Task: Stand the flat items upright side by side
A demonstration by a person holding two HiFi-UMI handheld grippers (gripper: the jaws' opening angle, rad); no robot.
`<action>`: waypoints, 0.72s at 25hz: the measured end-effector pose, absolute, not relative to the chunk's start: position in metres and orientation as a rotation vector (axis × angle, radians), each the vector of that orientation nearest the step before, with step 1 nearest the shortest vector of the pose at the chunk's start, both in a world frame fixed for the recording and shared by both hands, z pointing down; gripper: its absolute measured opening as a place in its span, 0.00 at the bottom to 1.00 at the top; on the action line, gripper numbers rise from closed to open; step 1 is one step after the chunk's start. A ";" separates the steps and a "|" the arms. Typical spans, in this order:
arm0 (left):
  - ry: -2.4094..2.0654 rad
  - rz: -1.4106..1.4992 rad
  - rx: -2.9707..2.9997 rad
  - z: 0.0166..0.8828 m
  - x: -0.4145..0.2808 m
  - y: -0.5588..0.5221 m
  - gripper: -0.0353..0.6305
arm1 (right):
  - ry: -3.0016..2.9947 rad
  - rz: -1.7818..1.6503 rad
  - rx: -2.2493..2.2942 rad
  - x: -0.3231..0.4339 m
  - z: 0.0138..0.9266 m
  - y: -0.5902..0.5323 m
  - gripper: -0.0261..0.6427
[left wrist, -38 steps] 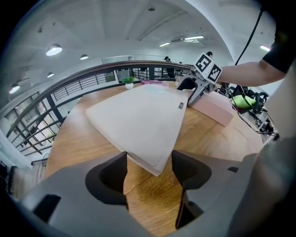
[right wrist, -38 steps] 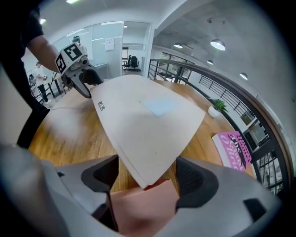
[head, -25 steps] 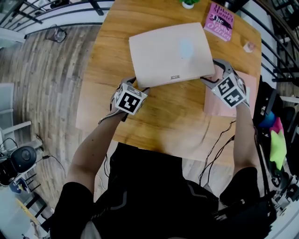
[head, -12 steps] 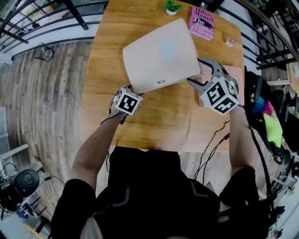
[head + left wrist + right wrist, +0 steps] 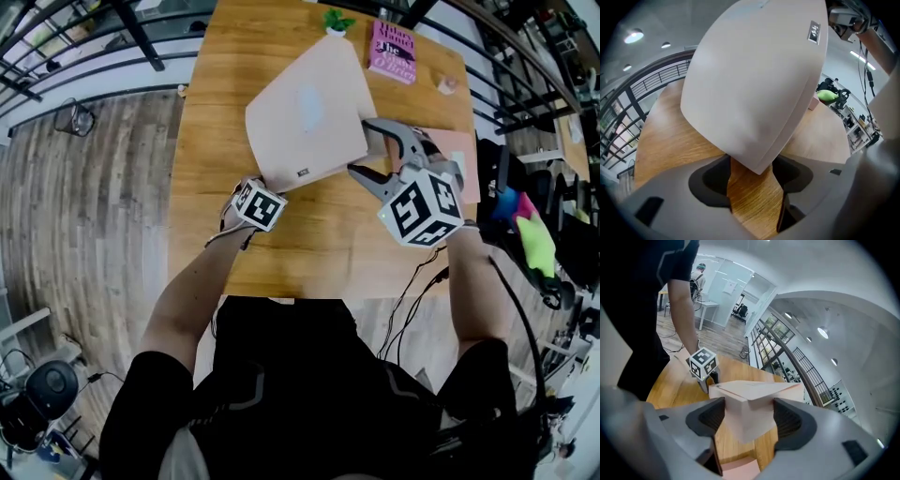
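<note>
A large pale flat item (image 5: 305, 112) is tilted up off the wooden table (image 5: 309, 239), its right side raised. My left gripper (image 5: 265, 185) holds its low near-left corner; in the left gripper view that corner (image 5: 754, 79) sits wedged between the jaws of the left gripper (image 5: 752, 164). My right gripper (image 5: 375, 155) grips the raised near-right corner, which fills the gap in the right gripper (image 5: 749, 413), the item (image 5: 750, 390) touching both pads. Both sets of jaws have just been closing on the item. A pink book (image 5: 394, 49) lies flat at the far edge.
A thin pink flat item (image 5: 466, 155) lies on the table under my right hand. A small green plant (image 5: 333, 19) and a small round object (image 5: 448, 84) stand near the far edge. Cables (image 5: 422, 291) hang off the near side. Railings border the table.
My right gripper has risen and come nearer with the item's right corner, tipping the item steeper. The left gripper stayed low at its corner.
</note>
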State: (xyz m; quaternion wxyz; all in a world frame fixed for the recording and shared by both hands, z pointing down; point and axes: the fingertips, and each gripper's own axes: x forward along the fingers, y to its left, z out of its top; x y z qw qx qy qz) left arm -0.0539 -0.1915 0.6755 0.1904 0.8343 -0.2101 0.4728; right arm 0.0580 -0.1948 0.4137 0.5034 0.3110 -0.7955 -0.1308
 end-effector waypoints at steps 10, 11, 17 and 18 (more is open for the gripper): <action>-0.564 1.405 2.333 0.683 -0.077 -0.183 0.49 | -1.880 -0.427 0.685 -0.005 0.401 -0.192 0.53; -0.552 1.418 2.335 0.684 -0.078 -0.182 0.49 | -1.879 -0.440 0.676 -0.010 0.401 -0.192 0.53; -0.525 1.388 2.355 0.678 -0.081 -0.170 0.49 | -1.848 -0.524 0.589 -0.033 0.399 -0.192 0.53; -0.544 1.363 2.364 0.674 -0.083 -0.168 0.49 | -1.848 -0.534 0.582 -0.037 0.399 -0.191 0.53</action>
